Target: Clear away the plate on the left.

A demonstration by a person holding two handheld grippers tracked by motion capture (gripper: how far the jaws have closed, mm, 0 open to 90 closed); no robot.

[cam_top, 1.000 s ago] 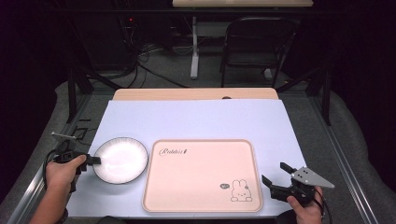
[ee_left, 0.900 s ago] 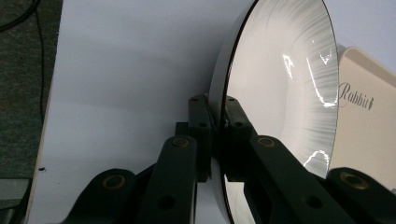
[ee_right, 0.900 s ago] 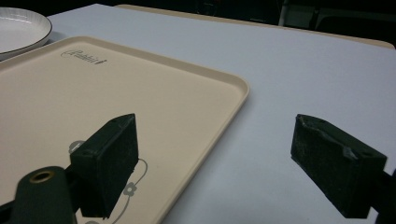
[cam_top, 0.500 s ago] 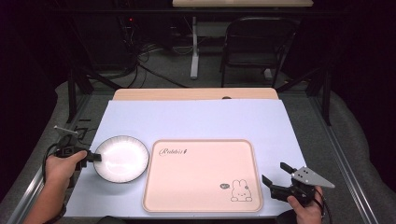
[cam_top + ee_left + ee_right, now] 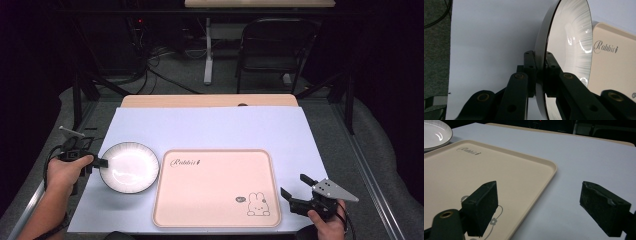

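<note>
While the left hand-held gripper (image 5: 102, 163) is pinching the plate's (image 5: 129, 167) left rim, the right hand-held gripper (image 5: 295, 190) is hovering spread beside the tray (image 5: 215, 187).

A pale blue sheet (image 5: 215, 127) is covering most of the tabletop, and a strip of bare wood (image 5: 210, 101) is showing along its far edge. Beyond the table a dark folding chair (image 5: 272, 52) is standing on the grey carpet (image 5: 175, 82), beside a white table leg (image 5: 207, 55), with black cables (image 5: 165, 72) trailing across the floor.
</note>
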